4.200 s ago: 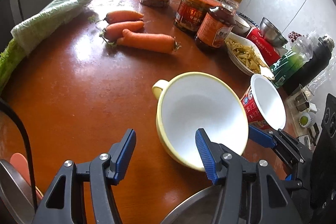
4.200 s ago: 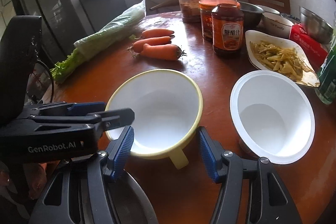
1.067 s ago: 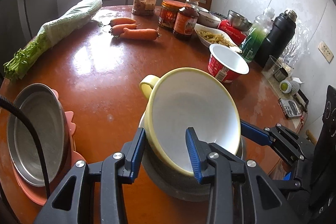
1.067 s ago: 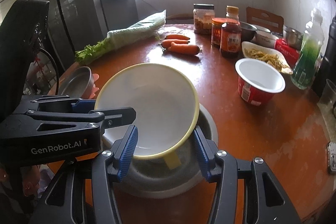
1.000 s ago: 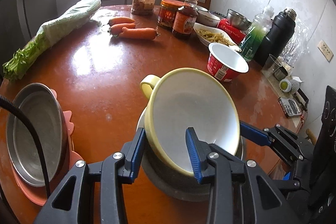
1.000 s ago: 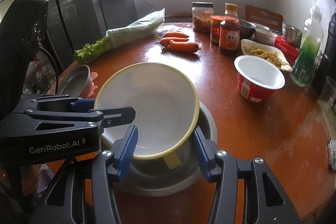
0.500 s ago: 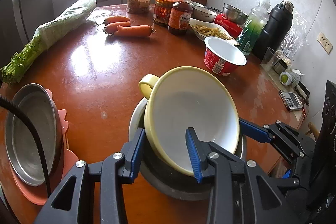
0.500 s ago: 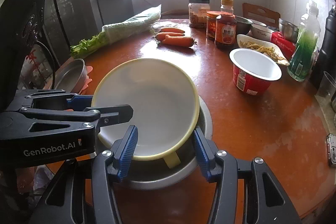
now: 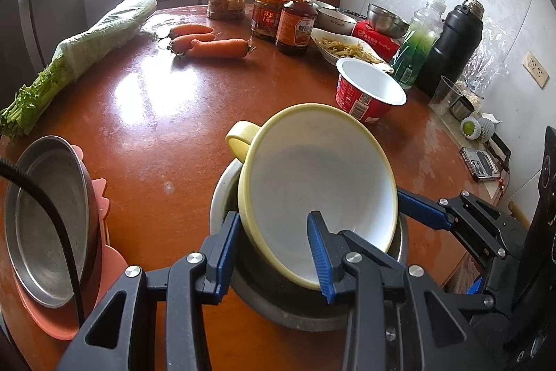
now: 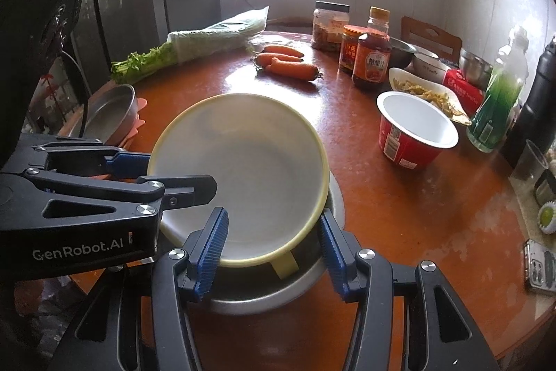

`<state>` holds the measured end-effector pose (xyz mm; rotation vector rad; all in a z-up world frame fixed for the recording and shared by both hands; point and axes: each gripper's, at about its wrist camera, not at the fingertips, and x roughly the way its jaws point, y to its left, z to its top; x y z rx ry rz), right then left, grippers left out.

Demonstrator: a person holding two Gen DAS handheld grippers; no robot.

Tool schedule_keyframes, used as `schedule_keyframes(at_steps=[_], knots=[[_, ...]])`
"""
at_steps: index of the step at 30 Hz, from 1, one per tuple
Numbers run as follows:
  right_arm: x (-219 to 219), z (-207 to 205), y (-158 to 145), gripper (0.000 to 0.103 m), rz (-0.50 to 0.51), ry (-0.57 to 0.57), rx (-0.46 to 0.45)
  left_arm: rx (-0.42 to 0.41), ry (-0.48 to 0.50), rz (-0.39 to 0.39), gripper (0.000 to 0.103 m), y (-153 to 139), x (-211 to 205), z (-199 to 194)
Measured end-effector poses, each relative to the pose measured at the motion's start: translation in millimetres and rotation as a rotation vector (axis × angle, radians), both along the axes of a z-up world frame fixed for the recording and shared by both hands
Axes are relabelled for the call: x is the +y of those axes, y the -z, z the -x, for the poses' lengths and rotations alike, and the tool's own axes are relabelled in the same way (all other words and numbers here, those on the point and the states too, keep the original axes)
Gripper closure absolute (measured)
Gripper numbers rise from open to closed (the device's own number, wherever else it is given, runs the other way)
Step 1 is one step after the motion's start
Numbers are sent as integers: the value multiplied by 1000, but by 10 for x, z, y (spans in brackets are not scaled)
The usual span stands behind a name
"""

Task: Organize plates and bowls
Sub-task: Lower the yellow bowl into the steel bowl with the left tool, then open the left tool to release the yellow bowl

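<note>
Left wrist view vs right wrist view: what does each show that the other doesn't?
Left wrist only: the wall socket at far right.
Right wrist only: the lettering on the body of the left hand-held gripper, seen from the side.
Both: the yellow bowl tilted inside the steel bowl, the red cup, the carrots, the sauce bottle and the steel pan on the pink plate.

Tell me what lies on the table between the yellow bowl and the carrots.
Nothing: in the left wrist view the stretch of table between the yellow bowl and the carrots is bare, showing only window glare.
</note>
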<state>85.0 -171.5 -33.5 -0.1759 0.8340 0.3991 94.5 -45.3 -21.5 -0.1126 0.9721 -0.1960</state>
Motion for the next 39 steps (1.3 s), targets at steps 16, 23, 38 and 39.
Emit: schedule_keyframes(at_steps=[16, 23, 38, 39], knots=[[7, -2, -17, 48, 10, 9, 2, 3, 8, 18, 63, 0, 26, 0], [11, -15, -25, 48, 15, 10, 7, 5, 9, 18, 63, -6, 32, 2], [-44, -65, -97, 46, 18, 35, 1, -17, 14, 0, 52, -116, 70, 21], [-47, -71, -105, 46, 16, 37, 1, -21, 13, 1, 51, -134, 80, 24]])
